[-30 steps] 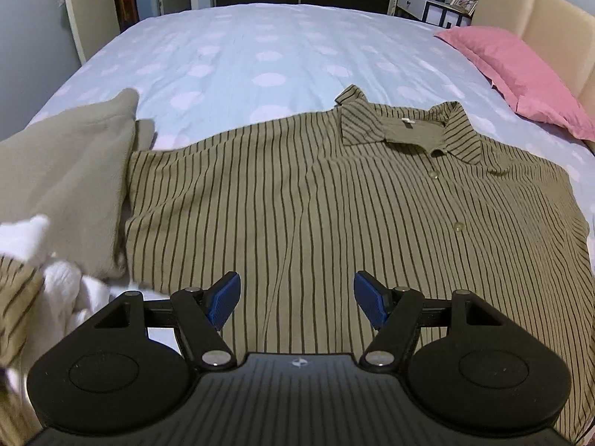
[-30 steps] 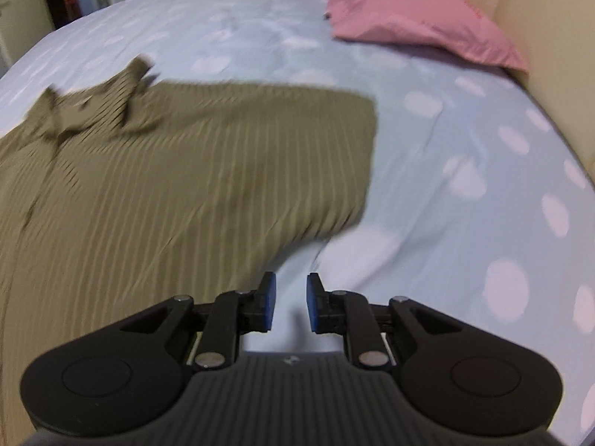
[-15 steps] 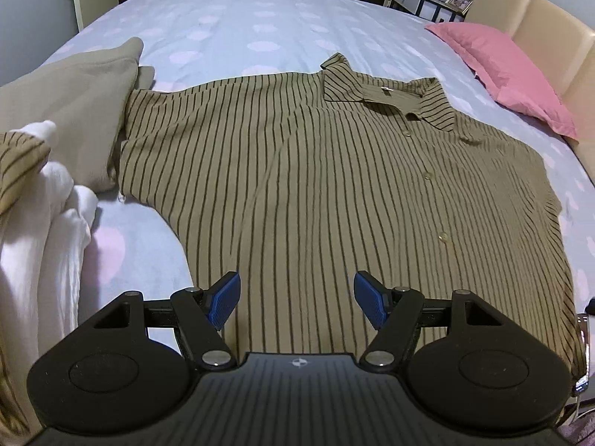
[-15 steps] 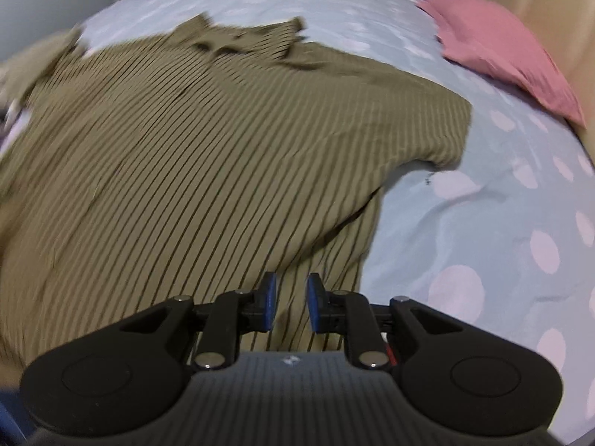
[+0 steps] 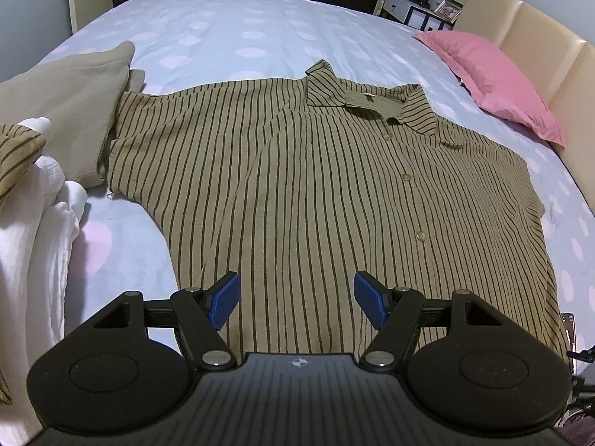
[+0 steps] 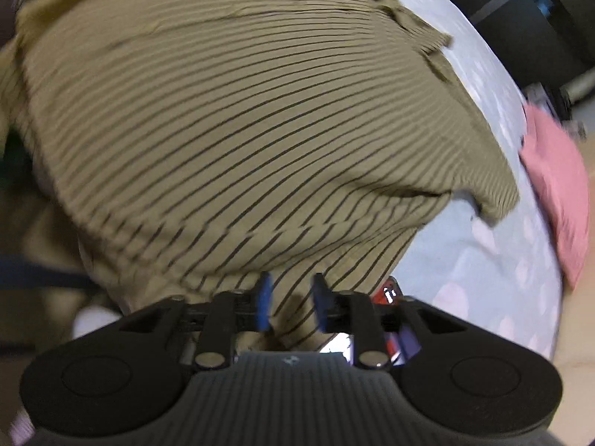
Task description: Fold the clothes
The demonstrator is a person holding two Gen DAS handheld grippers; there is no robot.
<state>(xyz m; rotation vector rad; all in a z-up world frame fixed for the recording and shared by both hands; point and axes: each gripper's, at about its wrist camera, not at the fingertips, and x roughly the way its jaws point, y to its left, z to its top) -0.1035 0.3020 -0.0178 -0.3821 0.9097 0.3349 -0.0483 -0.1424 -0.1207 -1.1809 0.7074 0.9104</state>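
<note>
- Striped shirt (image 5: 334,193) lies flat, face up, on the bed (image 5: 230,26).
- Left gripper (image 5: 295,299): wide, empty, above the hem.
- Right gripper (image 6: 290,303): jaws just opening, nothing clamped.
- Advised: pinch both hem corners squarely before folding.

Olive striped shirt (image 5: 316,193) spread flat on bed, buttoned, collar far end.

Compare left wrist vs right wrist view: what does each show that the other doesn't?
Left wrist only: left gripper, jaws wide open and empty; folded beige cloth and white laundry beside the shirt; headboard.

Right wrist only: right gripper, whose jaws have just been opening, nothing gripped; a small red item at the bed edge, unidentifiable.

Both: striped shirt spread flat, pink pillow, dotted bedsheet.
</note>
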